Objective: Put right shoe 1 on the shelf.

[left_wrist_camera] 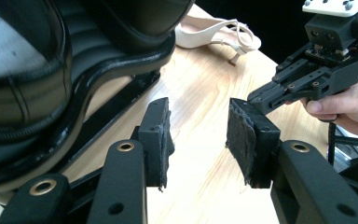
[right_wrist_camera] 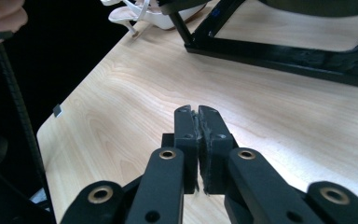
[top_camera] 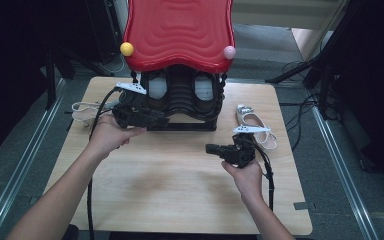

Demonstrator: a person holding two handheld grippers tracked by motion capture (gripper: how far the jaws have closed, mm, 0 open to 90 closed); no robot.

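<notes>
High view, right hand (top_camera: pixel 246 176) low over bare table (top_camera: pixel 170 190), right gripper (top_camera: pixel 214 148) jaws pressed together on nothing, left gripper (top_camera: pixel 162 121) jaws apart, empty, beside black rack (top_camera: pixel 182 102), white shoes (top_camera: pixel 255 125) at both table edges

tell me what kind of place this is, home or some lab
Probably a lab or recording room, not a home: a bare wooden table ringed by dark stands and floor cables, with hand-held grippers, left and right.

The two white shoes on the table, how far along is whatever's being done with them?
Nothing looks done yet. One white shoe lies at the table's right edge, the other white shoe at its left. The left hand-held gripper is open by the black rack; the right hand-held gripper is shut and empty.
</notes>
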